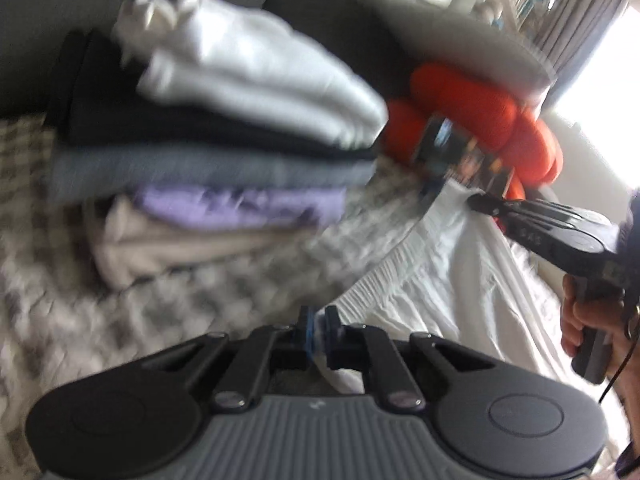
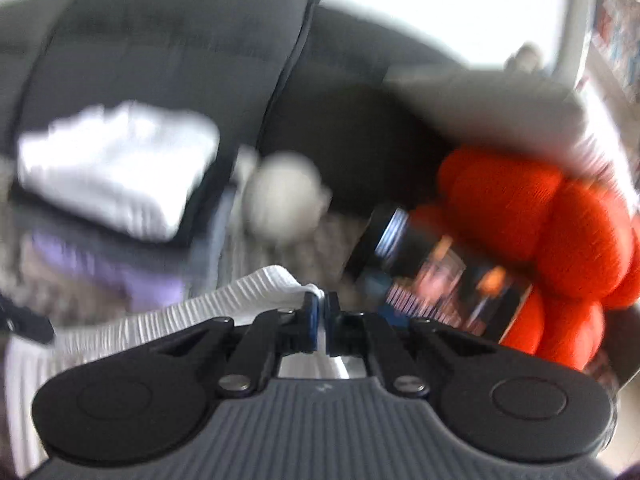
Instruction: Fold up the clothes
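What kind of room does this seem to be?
Probably a living room at home: a dark grey sofa backrest, a stack of folded clothes on a grey-and-white checked blanket, and an orange knotted cushion.

The left gripper (image 1: 319, 330) has its fingers pressed together on white cloth; the right gripper (image 2: 321, 320) is likewise clamped on a ribbed white edge; in the left wrist view a bare hand (image 1: 588, 320) grips the right tool's handle, its fingers wrapped around it.
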A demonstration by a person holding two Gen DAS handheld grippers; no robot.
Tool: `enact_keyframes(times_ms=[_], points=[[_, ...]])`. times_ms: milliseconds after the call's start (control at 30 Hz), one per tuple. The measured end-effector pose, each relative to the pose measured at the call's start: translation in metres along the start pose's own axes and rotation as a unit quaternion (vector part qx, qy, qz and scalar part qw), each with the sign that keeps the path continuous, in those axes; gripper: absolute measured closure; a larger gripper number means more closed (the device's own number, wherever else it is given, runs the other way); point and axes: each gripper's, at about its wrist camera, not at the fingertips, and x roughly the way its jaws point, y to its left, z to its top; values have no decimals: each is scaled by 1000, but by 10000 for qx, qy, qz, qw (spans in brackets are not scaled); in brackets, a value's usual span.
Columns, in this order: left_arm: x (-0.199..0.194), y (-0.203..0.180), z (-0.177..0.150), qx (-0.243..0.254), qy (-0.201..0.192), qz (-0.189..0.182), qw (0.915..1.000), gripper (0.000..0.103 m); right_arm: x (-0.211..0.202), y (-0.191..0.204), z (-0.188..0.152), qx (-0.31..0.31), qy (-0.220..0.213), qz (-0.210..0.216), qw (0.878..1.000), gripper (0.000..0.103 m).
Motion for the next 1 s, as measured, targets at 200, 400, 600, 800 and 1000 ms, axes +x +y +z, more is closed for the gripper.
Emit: enact_keyframes(times_ms=[200,400,600,800,1000], points=[[5,-7,-6,426,6,147,9990,97,21,1,-19,-16,523,-20,9986,100],[9,1,-3,377,252,136,9989,91,-26,-30,-13,593,260,-143,9978,47],[2,6,2,314,351,131,9988,79,-104,-71,-52,1341,510,-808,9863,40],[0,3,5,416,355,182,9983,77,-231,-103,-150,2743,856,-1870,9394,40],[4,-4,6,615,387,324,9968,77,-356,-97,-253,4281,1230,-2988,8440,40]])
